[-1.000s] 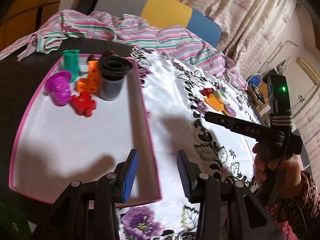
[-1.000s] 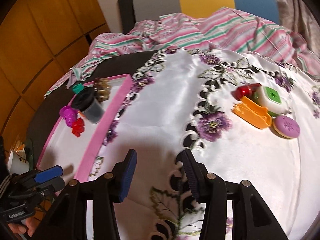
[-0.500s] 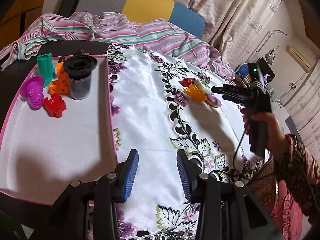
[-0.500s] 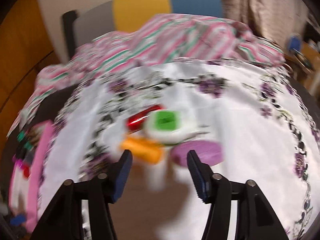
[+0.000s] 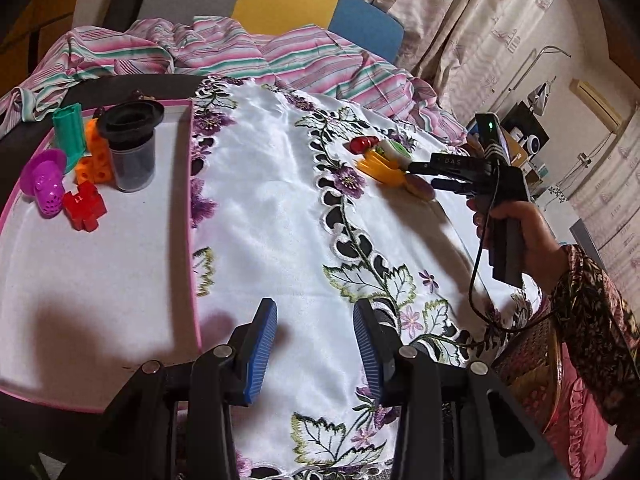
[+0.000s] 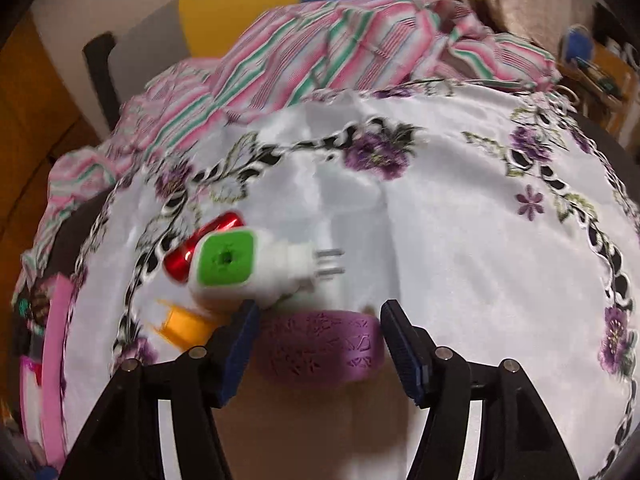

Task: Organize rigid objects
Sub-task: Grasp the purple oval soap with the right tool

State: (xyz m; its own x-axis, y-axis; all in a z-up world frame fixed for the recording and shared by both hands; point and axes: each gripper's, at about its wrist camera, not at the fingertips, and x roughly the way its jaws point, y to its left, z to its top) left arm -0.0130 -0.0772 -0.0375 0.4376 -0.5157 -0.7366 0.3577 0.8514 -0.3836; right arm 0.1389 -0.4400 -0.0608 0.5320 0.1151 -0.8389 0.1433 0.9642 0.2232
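Observation:
A purple round disc (image 6: 320, 346) lies between the open jaws of my right gripper (image 6: 316, 344); it also shows in the left wrist view (image 5: 422, 189). Behind it lie a white and green plug adapter (image 6: 236, 264), a shiny red piece (image 6: 204, 246) and an orange piece (image 6: 184, 322). My right gripper also shows in the left wrist view (image 5: 420, 170), reaching over that cluster. My left gripper (image 5: 314, 344) is open and empty, over the cloth beside the pink-rimmed tray (image 5: 192, 216). The tray holds a black cup (image 5: 132, 148), orange block (image 5: 96, 156), red block (image 5: 84, 206), magenta piece (image 5: 46, 188) and green piece (image 5: 70, 132).
A white floral tablecloth (image 5: 280, 208) covers the round table. Striped fabric (image 5: 248, 60) is heaped at the far edge, with a multicoloured chair (image 5: 260, 0) behind it. The person's right hand and sleeve (image 5: 560, 264) are at the right edge.
My right gripper has swung from the table's middle toward the cluster, and the purple disc now lies between its jaws. My left gripper has shifted right, off the tray and over the cloth.

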